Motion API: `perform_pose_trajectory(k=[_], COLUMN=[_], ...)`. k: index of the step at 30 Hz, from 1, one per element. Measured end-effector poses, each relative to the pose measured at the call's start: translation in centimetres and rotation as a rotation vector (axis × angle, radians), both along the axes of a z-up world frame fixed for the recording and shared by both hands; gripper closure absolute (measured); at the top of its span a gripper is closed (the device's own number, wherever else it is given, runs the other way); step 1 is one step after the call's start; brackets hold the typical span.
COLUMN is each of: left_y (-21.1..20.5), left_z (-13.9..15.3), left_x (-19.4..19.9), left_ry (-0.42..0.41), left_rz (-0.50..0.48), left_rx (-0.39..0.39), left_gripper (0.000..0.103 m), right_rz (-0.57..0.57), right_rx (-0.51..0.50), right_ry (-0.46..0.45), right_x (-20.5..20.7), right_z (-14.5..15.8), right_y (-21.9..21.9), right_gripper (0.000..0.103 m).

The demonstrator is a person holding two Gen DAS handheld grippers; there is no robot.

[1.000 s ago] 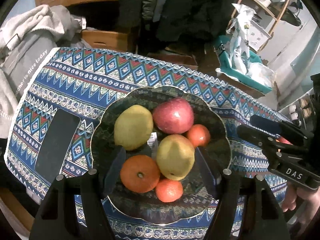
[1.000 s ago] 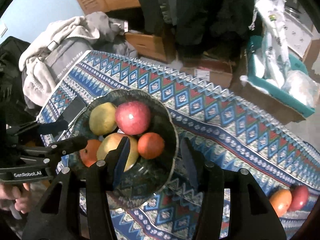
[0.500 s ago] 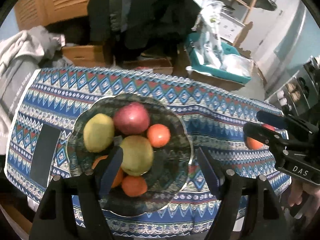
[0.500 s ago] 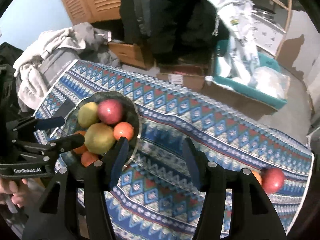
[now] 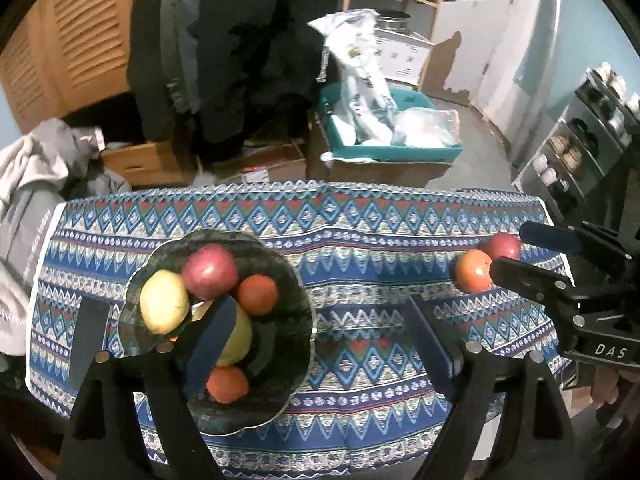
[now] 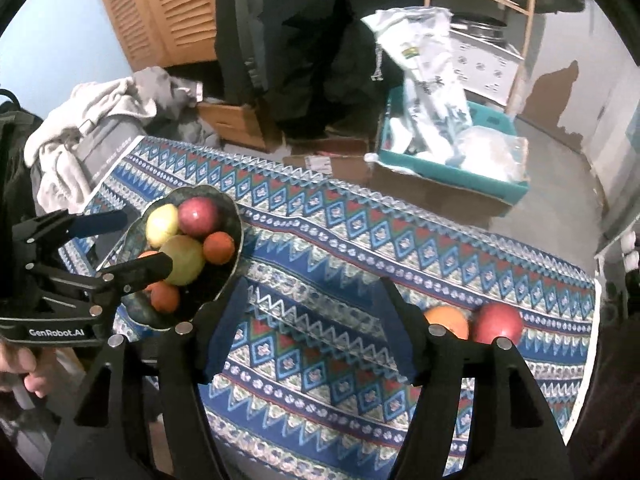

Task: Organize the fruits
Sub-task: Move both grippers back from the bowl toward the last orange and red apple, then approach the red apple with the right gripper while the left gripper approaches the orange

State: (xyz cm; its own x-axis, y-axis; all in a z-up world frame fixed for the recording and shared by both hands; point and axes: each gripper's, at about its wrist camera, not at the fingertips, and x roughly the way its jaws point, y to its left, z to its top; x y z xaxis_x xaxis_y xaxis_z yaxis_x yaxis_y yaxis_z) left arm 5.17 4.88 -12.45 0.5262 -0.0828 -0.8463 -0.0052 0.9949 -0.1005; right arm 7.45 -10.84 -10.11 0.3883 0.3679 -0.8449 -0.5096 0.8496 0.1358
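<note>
A dark glass bowl (image 5: 288,280) (image 6: 236,236) on the patterned tablecloth holds a red apple (image 5: 210,271), a yellow pear (image 5: 164,307), a green pear (image 6: 183,260) and several oranges. An orange (image 5: 474,270) (image 6: 447,320) and a red apple (image 5: 502,246) (image 6: 497,322) lie loose at the cloth's right end. My left gripper (image 5: 316,340) is open and empty above the bowl's right side. My right gripper (image 6: 312,324) is open and empty over the cloth, left of the loose fruits.
A black phone (image 5: 88,340) lies left of the bowl. The table's far edge (image 5: 320,188) drops to a floor with cardboard boxes, a teal bin with white bags (image 5: 384,136), and grey clothes (image 6: 80,136) at the left.
Both grippers have pulled back and up from the bowl and swung right. The loose orange and apple have come into both views. The fruits have not moved.
</note>
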Motion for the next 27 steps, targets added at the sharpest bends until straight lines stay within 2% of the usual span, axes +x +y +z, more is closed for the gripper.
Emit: perform_pose_trajectory(k=[14, 27], left_y=[-6.5, -11.7], left_z=[1.3, 0.9], left_x=[0.5, 2.7], left_ry=[-0.025, -0.018], left_rz=[-0.116, -0.188], left_rx=[0.053, 0.080], left_gripper=[0.016, 0.016], right_rz=[-0.083, -0.192], right_rx=[-0.029, -0.028], right_ry=[-0.030, -0.003], right_x=[-0.2, 1.8], right_z=[0.6, -0.2], right_y=[-5.6, -12.1], right_gripper=[0.026, 0.026])
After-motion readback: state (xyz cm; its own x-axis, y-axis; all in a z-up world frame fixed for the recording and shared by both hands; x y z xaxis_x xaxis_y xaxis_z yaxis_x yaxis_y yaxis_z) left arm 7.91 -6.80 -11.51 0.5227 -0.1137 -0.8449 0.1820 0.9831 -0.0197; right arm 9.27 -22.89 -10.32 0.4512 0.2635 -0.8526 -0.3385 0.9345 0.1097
